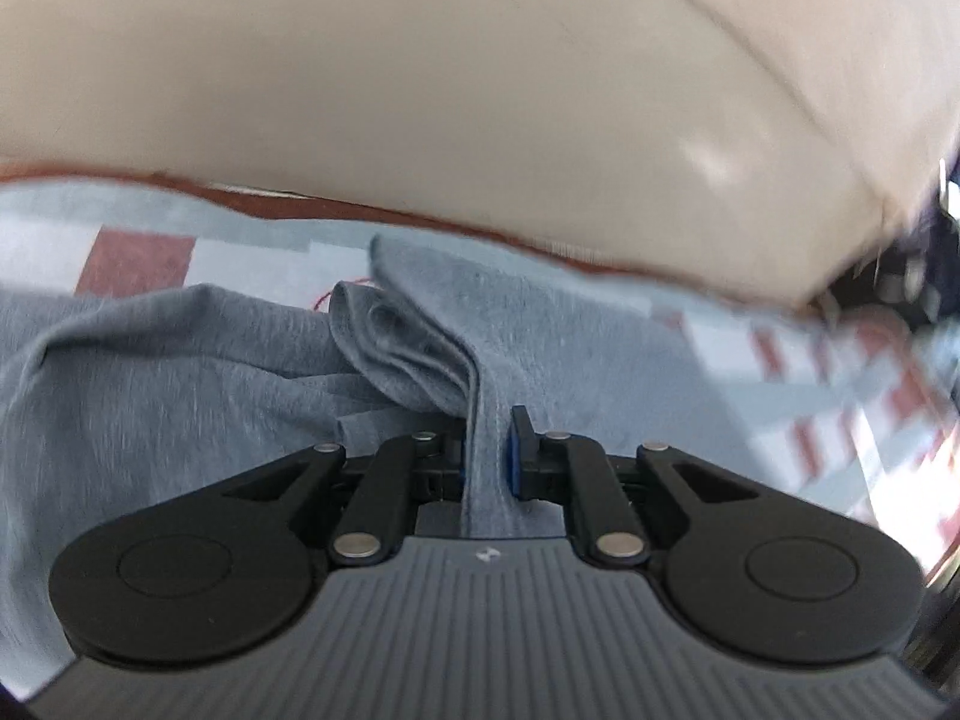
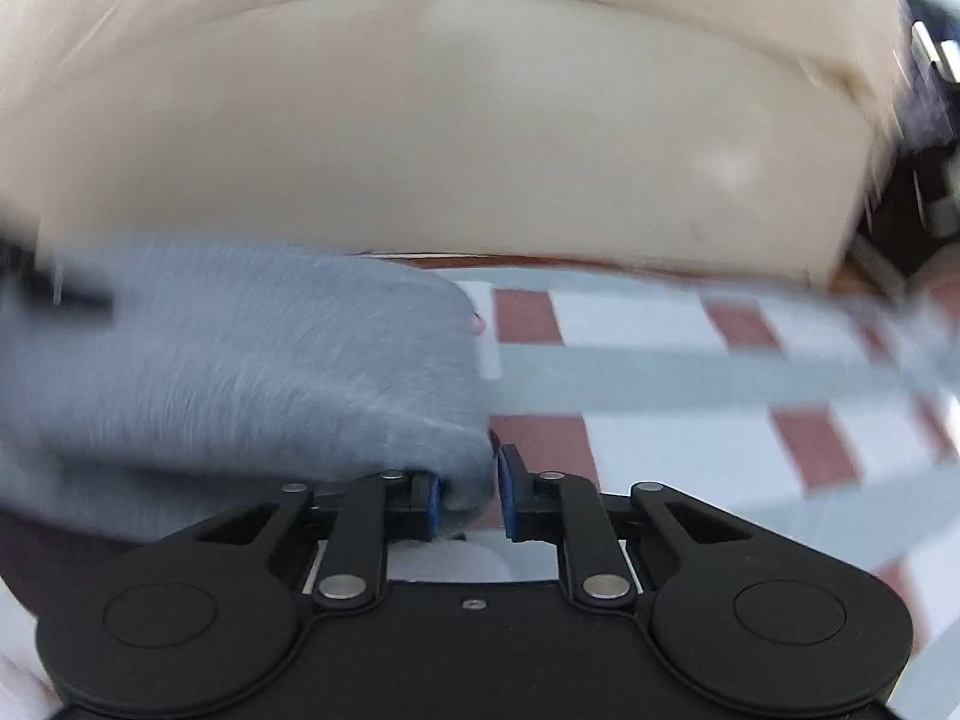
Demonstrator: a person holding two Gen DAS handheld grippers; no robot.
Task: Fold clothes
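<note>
A blue-grey knit garment (image 1: 180, 372) lies on a checked cloth. In the left wrist view my left gripper (image 1: 489, 450) is shut on a bunched fold of it, which rises between the blue pads (image 1: 515, 462). In the right wrist view the garment (image 2: 240, 360) fills the left side, blurred by motion. My right gripper (image 2: 468, 492) holds an edge of it between its pads (image 2: 510, 492), with the jaws narrowly apart around the cloth.
The checked cloth (image 2: 690, 372) has red, white and pale blue squares. A cream cushion or sofa back (image 1: 420, 90) stands right behind it and also shows in the right wrist view (image 2: 480, 150). Dark objects (image 2: 924, 192) sit at the far right.
</note>
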